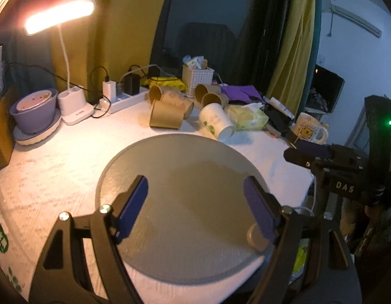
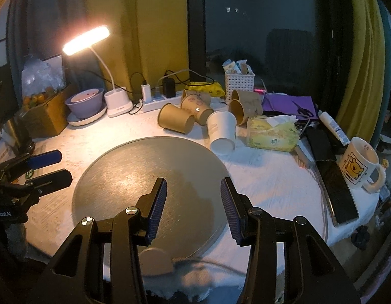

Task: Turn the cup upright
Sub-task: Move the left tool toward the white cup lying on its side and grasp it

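Desk: your white textured desk (image 2: 266, 185) carries a round grey mat (image 2: 134, 177) on its near middle, lit warm from the far left by a white gooseneck desk lamp (image 2: 86, 39).
Room: yellow curtains (image 2: 160, 25) and a dark window (image 2: 258, 25) stand behind the far edge of the desk.
Far clutter: a white power strip (image 2: 157, 102), a white slotted basket (image 2: 239, 83), a purple bowl on a plate (image 2: 85, 103) and a heap of brown paper cups (image 2: 176, 119) lying on their sides.
Right side: a yellow tissue pack (image 2: 271, 134) and a cream cartoon mug (image 2: 360, 164) standing upright.
Cup: your white paper cup (image 2: 222, 133) lies on its side just past the far right rim of the mat, between the brown cups and the tissue pack.
Cup axis: it runs far to near; the open mouth faces away toward the far side, the closed base faces you.
Left gripper (image 1: 195, 207): its jaws are spread wide over the mat, holding nothing, well short of the cup (image 1: 215, 124).
Right gripper (image 2: 194, 207): its jaws are spread apart with nothing between them; the cup lies ahead and slightly right, well apart.
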`<state>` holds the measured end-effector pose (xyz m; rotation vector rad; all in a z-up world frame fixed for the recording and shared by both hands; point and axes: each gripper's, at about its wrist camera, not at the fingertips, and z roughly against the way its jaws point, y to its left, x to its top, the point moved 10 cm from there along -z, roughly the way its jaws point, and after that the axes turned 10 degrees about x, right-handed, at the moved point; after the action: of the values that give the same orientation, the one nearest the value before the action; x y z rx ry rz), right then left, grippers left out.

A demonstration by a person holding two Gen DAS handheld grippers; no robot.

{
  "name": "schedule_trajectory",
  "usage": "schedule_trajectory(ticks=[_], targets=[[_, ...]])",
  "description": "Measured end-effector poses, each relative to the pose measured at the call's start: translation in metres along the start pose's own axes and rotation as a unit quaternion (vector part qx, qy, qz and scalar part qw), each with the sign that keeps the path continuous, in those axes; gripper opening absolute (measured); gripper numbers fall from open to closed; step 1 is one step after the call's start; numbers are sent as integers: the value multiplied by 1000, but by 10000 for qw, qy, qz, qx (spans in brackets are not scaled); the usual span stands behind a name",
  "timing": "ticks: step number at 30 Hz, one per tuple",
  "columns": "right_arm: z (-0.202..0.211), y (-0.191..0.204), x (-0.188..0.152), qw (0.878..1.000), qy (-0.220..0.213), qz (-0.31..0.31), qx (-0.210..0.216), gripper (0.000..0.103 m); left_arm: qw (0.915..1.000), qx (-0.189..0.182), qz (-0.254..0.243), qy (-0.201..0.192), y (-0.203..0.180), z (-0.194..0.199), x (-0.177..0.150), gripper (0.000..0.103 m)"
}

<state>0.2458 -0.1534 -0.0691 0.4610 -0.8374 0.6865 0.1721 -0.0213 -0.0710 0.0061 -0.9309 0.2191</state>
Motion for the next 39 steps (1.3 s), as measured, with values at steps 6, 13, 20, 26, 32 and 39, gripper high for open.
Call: schedule_trajectory(ticks=[6,13,20,26,32,39], targets=[[-18,-29,10,9999,50,-148,67,56,9996,31,-114,248,-17,-34,12,79],[-38,-69,19,9995,20,-278,159,56,9988,105,-182,451,-35,-69,24,79],[-56,-98,27,9991,-7,-258,326,56,9977,116,-197,641,-61,-110,36,79],[-69,-132,41,9991,-73,-196,363,56,9962,34,-166,850,-85,-146,51,79],[-83,-165,56,9989,-163,-217,386,56,9946,-82,80,1031,-104,-187,66,79],[-105,-191,62,9985,-108,-245,480,56,9933,73,233,1127,-108,-225,79,79]])
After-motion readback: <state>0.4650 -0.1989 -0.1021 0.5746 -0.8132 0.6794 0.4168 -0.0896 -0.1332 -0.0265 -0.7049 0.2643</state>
